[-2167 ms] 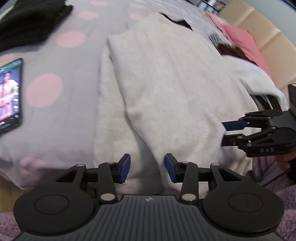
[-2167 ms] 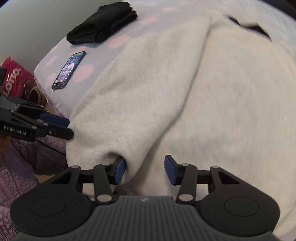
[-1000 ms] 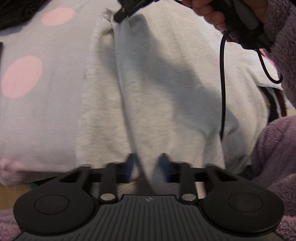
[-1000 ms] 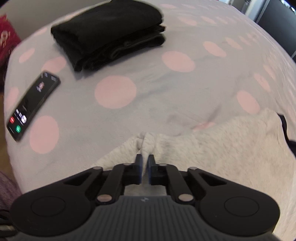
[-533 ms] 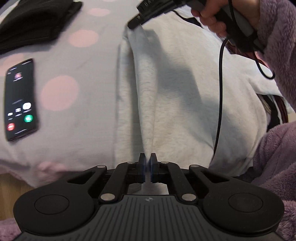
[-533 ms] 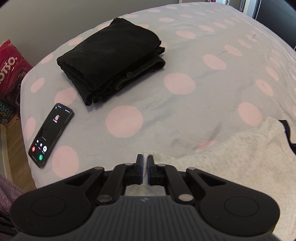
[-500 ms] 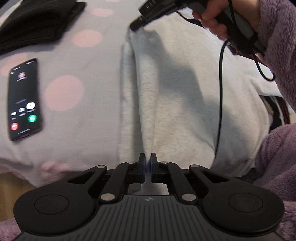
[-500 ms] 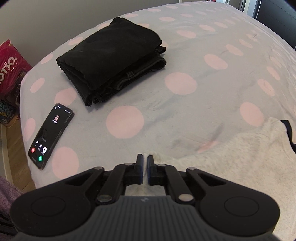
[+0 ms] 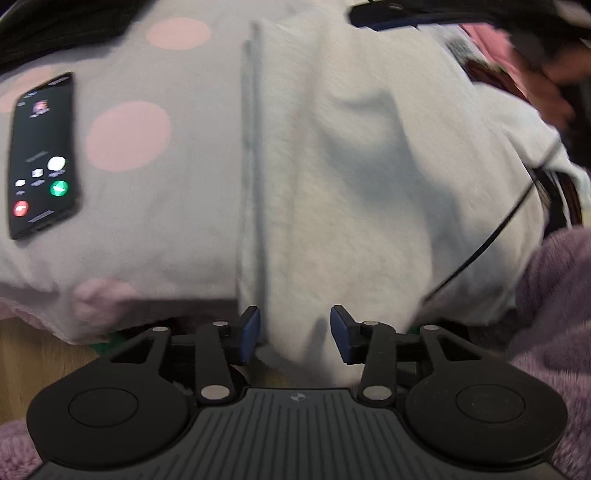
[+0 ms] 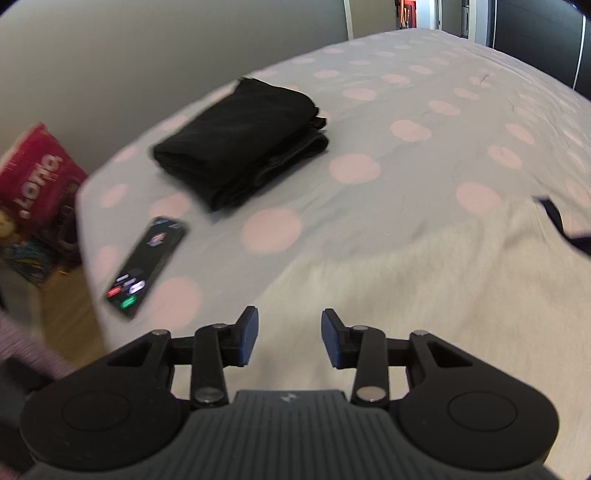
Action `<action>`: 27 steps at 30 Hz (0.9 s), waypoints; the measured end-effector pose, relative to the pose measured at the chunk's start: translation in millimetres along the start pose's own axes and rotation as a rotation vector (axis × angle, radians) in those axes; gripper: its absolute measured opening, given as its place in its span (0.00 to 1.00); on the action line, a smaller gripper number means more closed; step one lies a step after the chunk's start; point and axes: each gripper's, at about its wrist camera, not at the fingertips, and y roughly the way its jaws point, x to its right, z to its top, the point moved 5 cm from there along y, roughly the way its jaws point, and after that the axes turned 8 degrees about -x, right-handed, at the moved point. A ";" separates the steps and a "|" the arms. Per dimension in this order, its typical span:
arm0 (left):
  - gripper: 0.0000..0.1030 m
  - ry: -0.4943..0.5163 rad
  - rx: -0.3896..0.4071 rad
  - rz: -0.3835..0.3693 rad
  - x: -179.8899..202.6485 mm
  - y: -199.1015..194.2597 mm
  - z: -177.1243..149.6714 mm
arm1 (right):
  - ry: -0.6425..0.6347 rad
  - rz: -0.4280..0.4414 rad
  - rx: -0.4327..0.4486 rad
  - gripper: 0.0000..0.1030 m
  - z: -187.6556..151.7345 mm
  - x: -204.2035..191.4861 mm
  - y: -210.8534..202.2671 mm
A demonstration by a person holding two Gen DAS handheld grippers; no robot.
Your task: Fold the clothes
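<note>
A light grey fleece garment (image 9: 351, 166) lies on the dotted bedspread (image 9: 155, 240), its left side folded into a straight vertical edge. It also shows in the right wrist view (image 10: 424, 288). My left gripper (image 9: 294, 334) is open at the garment's near hem, with cloth hanging between the jaws. My right gripper (image 10: 289, 338) is open just above the garment's edge and holds nothing. In the left wrist view the right gripper (image 9: 388, 16) is at the top, over the garment's far end.
A phone (image 9: 42, 155) with a call screen lies on the bed left of the garment; it also shows in the right wrist view (image 10: 146, 266). A folded black garment (image 10: 243, 140) lies further back. A red bag (image 10: 33, 192) stands off the bed's left. A pink cloth (image 9: 491, 40) lies far right.
Both grippers were shut on the garment's folded edge half a second ago; both have opened and let it go. The right gripper has pulled back and up.
</note>
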 end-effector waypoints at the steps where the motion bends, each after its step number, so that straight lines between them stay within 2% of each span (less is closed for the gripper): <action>1: 0.41 0.020 -0.010 0.009 3.0 4.6 -1.6 | 0.002 0.028 0.005 0.42 -18.0 -3.8 -10.5; 4: 0.40 0.061 -0.034 0.038 7.0 18.3 -3.4 | 0.011 0.123 -0.019 0.44 -77.3 -18.1 -28.1; 6: 0.33 0.091 -0.042 0.029 12.2 24.2 -3.6 | 0.003 0.151 -0.076 0.44 -114.5 -28.0 -25.7; 8: 0.14 0.112 -0.035 0.020 17.5 24.4 -3.0 | -0.004 0.165 -0.139 0.44 -148.9 -37.3 -18.9; 12: 0.06 0.096 0.014 0.038 18.8 15.9 0.7 | -0.008 0.156 -0.252 0.38 -192.7 -52.6 9.0; 14: 0.06 0.064 0.036 0.061 13.7 13.5 4.7 | -0.021 0.134 -0.267 0.32 -199.5 -58.3 19.8; 19: 0.06 -0.011 0.034 0.132 -1.9 22.9 14.1 | 0.106 0.169 -0.138 0.31 -181.3 -56.7 24.4; 22: 0.06 -0.048 0.043 0.119 -5.9 25.9 16.5 | 0.173 0.195 -0.159 0.33 -179.6 -57.4 40.0; 25: 0.06 -0.067 0.056 0.103 -8.7 24.5 15.3 | 0.207 0.291 -0.207 0.34 -190.1 -68.8 56.7; 27: 0.05 -0.067 0.063 0.106 -7.2 24.0 14.6 | 0.228 0.323 -0.184 0.40 -191.4 -76.4 62.9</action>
